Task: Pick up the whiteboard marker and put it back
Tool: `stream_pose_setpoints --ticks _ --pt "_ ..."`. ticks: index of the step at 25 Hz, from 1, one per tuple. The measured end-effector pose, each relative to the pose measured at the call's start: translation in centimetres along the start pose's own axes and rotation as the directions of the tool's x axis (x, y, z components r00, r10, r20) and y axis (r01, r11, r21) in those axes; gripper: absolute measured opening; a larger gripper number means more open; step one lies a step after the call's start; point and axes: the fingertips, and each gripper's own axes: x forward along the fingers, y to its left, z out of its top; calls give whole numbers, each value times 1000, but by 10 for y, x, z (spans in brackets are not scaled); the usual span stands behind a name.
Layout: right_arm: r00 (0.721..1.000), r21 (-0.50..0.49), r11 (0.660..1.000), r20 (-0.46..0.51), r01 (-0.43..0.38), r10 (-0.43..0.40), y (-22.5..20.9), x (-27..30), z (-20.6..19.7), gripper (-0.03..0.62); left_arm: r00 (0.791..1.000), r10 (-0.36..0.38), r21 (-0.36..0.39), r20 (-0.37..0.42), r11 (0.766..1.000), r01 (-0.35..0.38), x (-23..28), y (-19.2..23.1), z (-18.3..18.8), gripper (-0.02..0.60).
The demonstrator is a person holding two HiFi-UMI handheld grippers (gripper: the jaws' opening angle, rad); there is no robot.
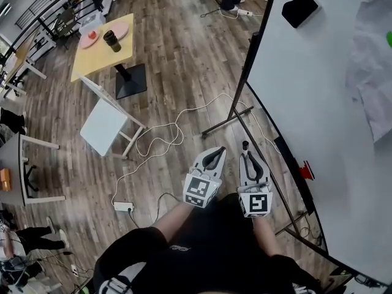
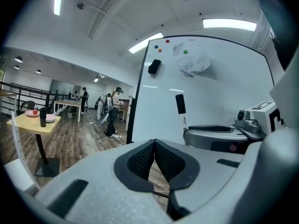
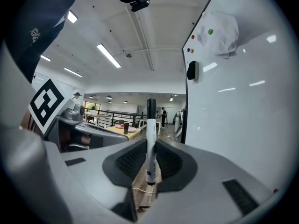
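While the right gripper (image 3: 148,148) clamps the whiteboard marker (image 3: 150,132) upright, steer it steadily toward the whiteboard (image 3: 243,111); the left gripper (image 2: 154,158) is closed, empty.

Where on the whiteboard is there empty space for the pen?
The whiteboard is bare below the black eraser and the white cloth, down to its bottom edge, with room for the marker. It is crowded up by the cloth and green magnet.
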Motion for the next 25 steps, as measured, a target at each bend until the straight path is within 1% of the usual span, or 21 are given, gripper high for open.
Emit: stream_pose_setpoints --ticks 2,6,8,11,13,15,17,20,23,25 --pt "1000 1 1000 -20 11 -11 -3 5 -4 57 1000 -9 -11 -17 1000 9 5 5 -5 8" --pt "999 13 1000 -46 23 -22 -21 21 -12 57 999 -9 -26 -38 1000 8 26 14 -7 8" --pt "999 13 1000 -45 18 -17 -34 35 -13 57 999 -3 -17 -37 1000 3 42 21 -1 8" --pt "999 2 1000 -32 7 -7 -57 55 -11 57 999 -14 9 -31 1000 14 68 24 12 8" --pt "1000 4 1000 -26 -5 5 -68 69 -13 57 999 -8 23 -40 1000 9 86 31 15 8" --pt "999 16 1000 -34 -24 25 -75 78 -17 57 998 8 20 -57 1000 -7 99 38 17 8" --pt "998 26 999 -42 -39 41 -83 85 -19 57 998 8 32 -63 999 -6 111 39 22 8" --pt "998 33 999 -52 -32 34 -98 97 -22 58 997 -8 53 -71 999 11 126 39 27 8" --pt "996 54 999 -85 -7 12 -108 103 -34 58 994 -27 42 -105 999 31 140 43 17 8" --pt "994 57 998 -110 32 -26 -115 104 -41 58 990 -69 41 -124 996 75 152 41 11 8"
